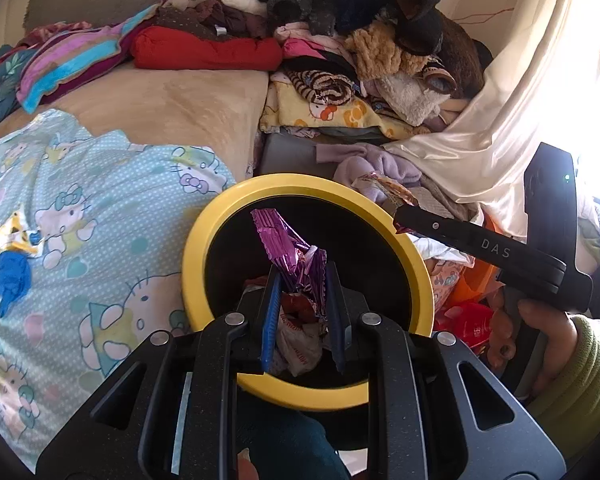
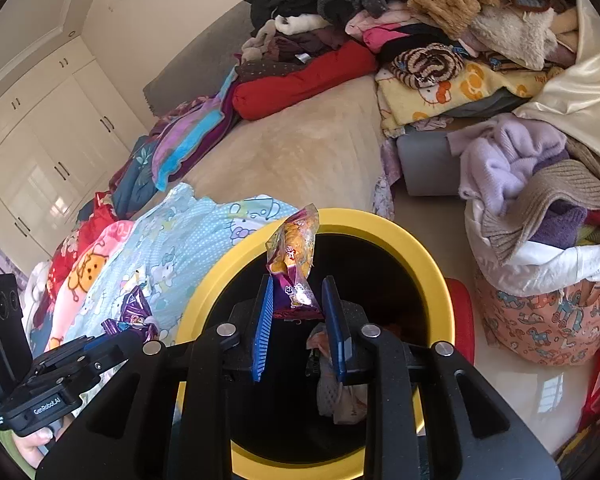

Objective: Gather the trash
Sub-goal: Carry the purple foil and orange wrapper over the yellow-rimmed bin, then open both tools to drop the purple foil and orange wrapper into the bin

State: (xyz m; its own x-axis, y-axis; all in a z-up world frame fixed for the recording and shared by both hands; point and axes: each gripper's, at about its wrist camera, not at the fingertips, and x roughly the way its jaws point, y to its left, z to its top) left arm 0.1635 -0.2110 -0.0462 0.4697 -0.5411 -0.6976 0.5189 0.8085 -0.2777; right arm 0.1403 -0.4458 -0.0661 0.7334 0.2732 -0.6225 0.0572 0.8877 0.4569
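With each claw over the bin (image 1: 204, 240), left claw (image 1: 302, 280) pinching a purple wrapper (image 1: 288, 248) and right claw (image 2: 298, 300) pinching an orange wrapper (image 2: 294, 248), spread both fully so the wrappers drop inside.

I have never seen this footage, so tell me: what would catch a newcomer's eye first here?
First, the yellow-rimmed bin in the middle, black inside with trash at the bottom. Above its mouth, the left gripper pinches a shiny purple wrapper, and the right gripper pinches an orange-and-purple snack wrapper. Behind, a tall heap of clothes covers the bed.
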